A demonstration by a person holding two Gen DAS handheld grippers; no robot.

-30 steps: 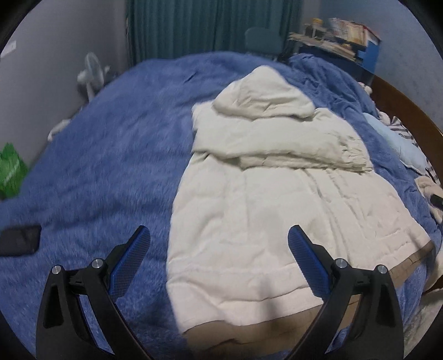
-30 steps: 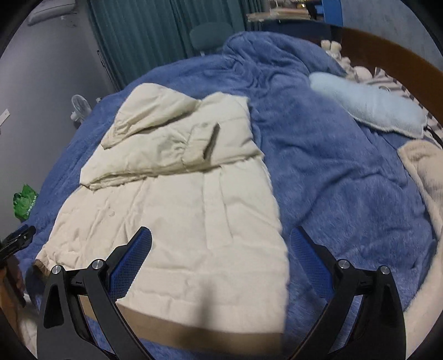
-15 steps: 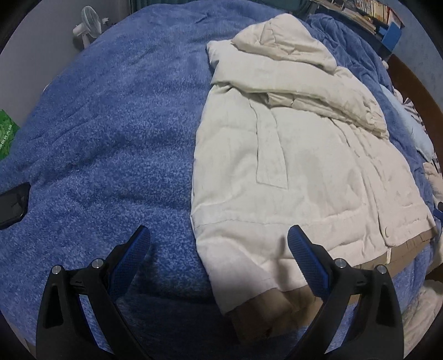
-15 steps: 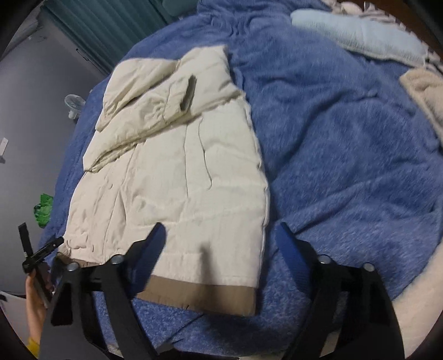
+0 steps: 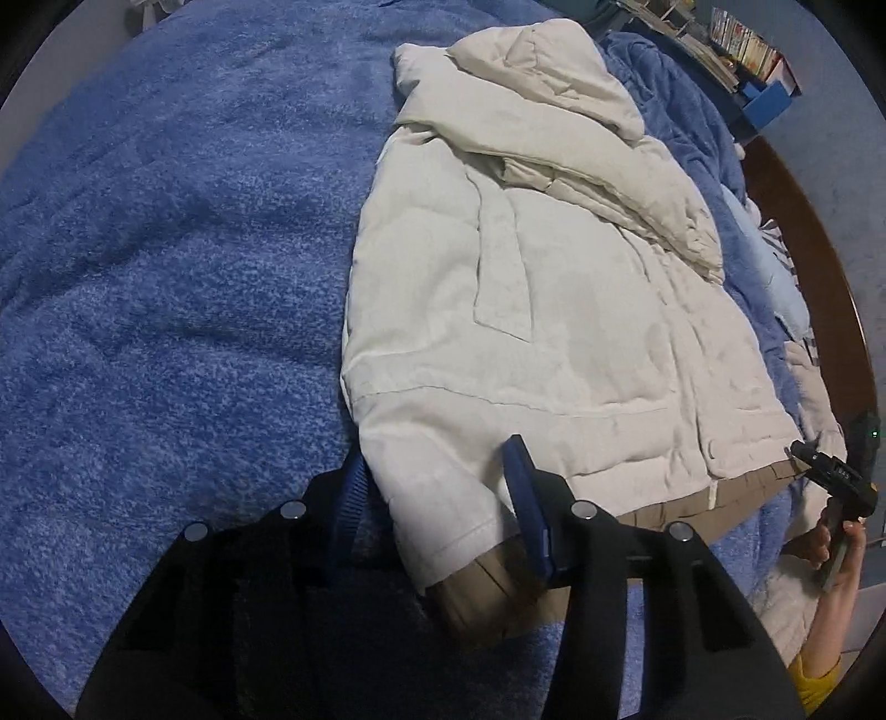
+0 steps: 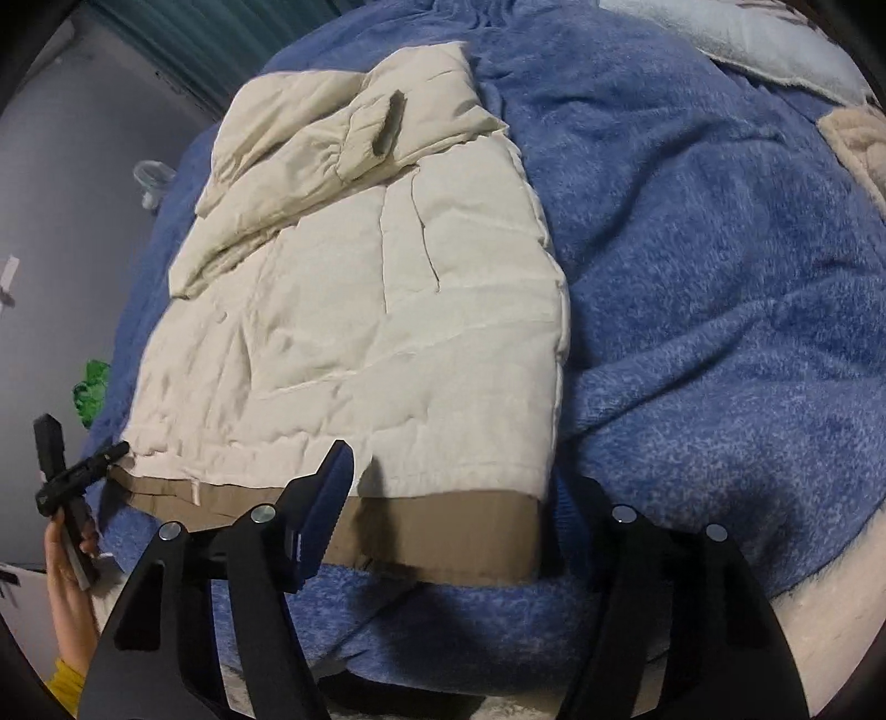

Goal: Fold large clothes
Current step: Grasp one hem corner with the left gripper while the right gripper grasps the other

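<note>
- Cream hooded jacket (image 5: pixel 554 310) lies flat on the blue blanket (image 5: pixel 166 277), sleeves folded across its chest.
- Left gripper (image 5: pixel 437 498): jaws spread, straddling the hem's left corner.
- Right gripper (image 6: pixel 459 498): jaws spread around the tan hem band (image 6: pixel 443 526) at the right corner.

— Anything legible from your side?

— I can't read a word. In my left wrist view the books (image 5: pixel 742 41) on the shelf at the top right show coloured spines, but the lettering is too small and blurred to make out.

— And the other gripper (image 5: pixel 830 476) at the right edge?

— I see a pale mark on its black body that may be print, but I cannot tell what it says. A small green light glows just above it; no sign or number there.

— The right wrist view?

— No readable text, label or brand that I can find.
</note>
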